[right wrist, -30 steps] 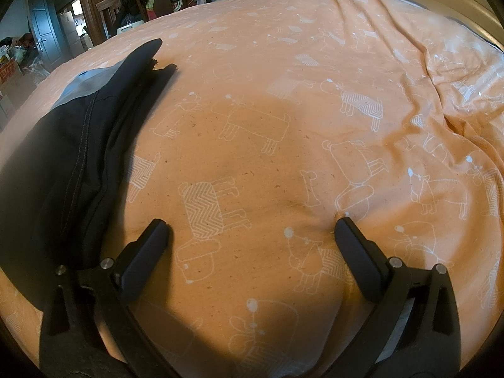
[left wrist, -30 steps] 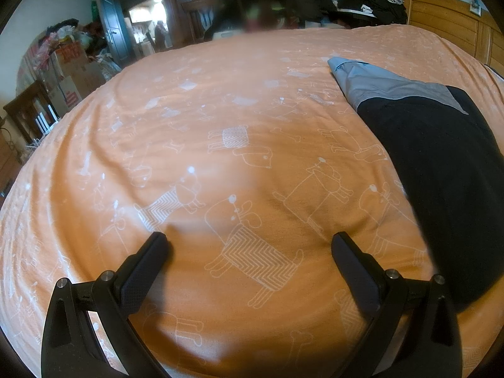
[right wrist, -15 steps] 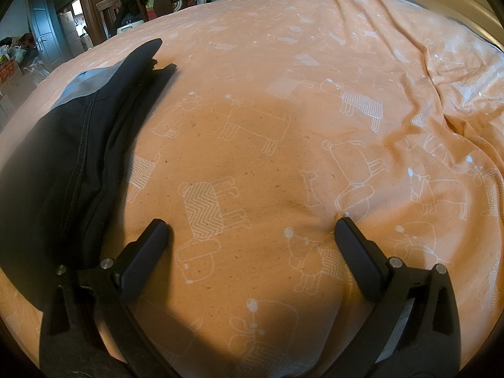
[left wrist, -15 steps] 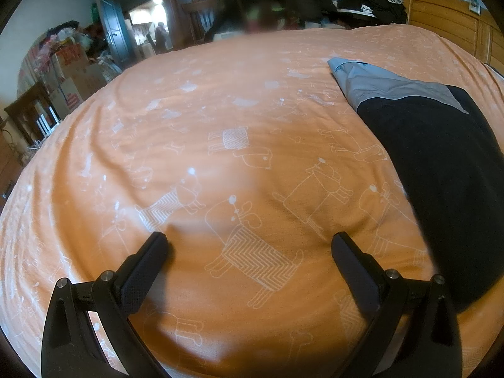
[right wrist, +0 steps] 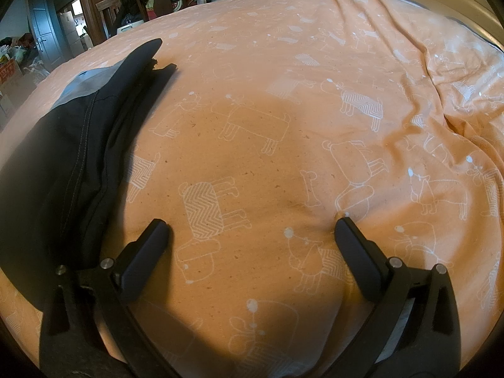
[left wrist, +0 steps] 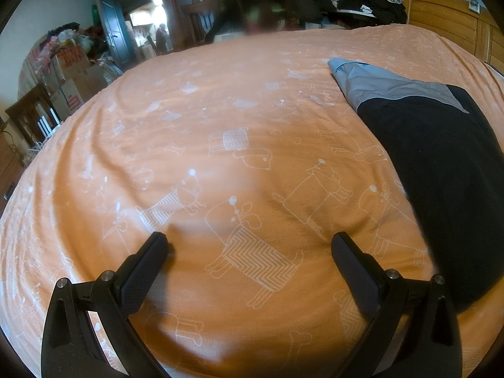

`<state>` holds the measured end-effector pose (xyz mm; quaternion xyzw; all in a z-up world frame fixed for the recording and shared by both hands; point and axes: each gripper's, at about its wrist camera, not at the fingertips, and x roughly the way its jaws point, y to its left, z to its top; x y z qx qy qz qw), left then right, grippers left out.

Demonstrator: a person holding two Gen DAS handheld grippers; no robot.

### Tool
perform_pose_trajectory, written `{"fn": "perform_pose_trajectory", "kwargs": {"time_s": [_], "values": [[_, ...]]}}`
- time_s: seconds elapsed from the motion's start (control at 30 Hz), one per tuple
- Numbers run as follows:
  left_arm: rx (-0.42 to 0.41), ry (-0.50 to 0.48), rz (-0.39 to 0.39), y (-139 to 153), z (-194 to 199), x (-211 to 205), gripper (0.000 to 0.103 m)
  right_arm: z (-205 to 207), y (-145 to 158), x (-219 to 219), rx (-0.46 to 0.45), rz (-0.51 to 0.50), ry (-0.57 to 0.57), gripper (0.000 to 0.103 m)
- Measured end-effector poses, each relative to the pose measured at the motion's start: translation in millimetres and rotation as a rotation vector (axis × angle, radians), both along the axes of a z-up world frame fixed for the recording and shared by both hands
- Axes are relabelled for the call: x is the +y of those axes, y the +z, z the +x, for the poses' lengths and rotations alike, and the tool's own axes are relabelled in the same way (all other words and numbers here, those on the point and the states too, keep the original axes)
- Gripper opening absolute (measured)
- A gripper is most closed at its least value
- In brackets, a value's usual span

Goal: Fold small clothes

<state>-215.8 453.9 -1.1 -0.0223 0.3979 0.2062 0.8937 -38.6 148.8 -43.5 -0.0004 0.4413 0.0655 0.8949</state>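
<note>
Both grippers, left gripper (left wrist: 249, 245) and right gripper (right wrist: 252, 231), spread empty over the bedspread (left wrist: 220, 119), flanking the folded garment (left wrist: 441, 163).

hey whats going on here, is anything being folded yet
Not yet. A person holds two grippers over a bed with an orange animal-print bedspread. The left gripper and the right gripper are both open and hold nothing, with only bedspread between their fingers. A black and grey garment lies flat on the bedspread between the two grippers, touched by neither.
</note>
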Motion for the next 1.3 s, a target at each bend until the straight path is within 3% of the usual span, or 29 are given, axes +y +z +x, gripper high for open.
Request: {"fn": "perform_pose_trajectory", "kwargs": {"time_s": [1.3], "values": [[-0.003,0.003,0.009,1.6,-0.1,-0.5,0.103,-0.1,-2.3,0.2,0.003,-0.003,0.005,0.103]]}}
